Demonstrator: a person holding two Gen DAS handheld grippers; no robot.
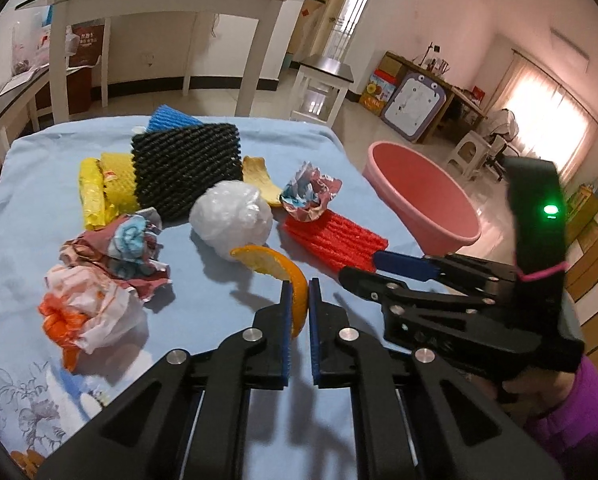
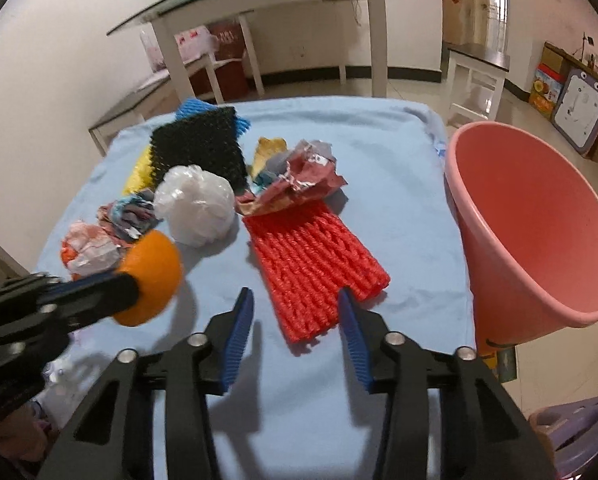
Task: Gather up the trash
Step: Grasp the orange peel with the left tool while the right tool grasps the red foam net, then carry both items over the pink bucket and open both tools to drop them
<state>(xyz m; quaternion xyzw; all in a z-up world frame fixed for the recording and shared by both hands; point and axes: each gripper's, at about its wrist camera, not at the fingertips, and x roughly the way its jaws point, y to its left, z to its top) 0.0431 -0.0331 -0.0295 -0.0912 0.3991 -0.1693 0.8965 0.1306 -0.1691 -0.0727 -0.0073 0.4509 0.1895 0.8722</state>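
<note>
A: Left claw pinches the orange peel, curved and waxy, lifted just off the blue-clothed worktop. Carry it level to the pink basin at the worktop's right edge.

B: Right claw is spread, astride the ribbed red foam net. Squeeze gently; the foam will likely compress.

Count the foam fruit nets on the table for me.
4: the red net nearest the pink basin, the black net mid-table, the yellow net against its left edge, and the blue net partly hidden behind it. More may lie underneath.
</note>
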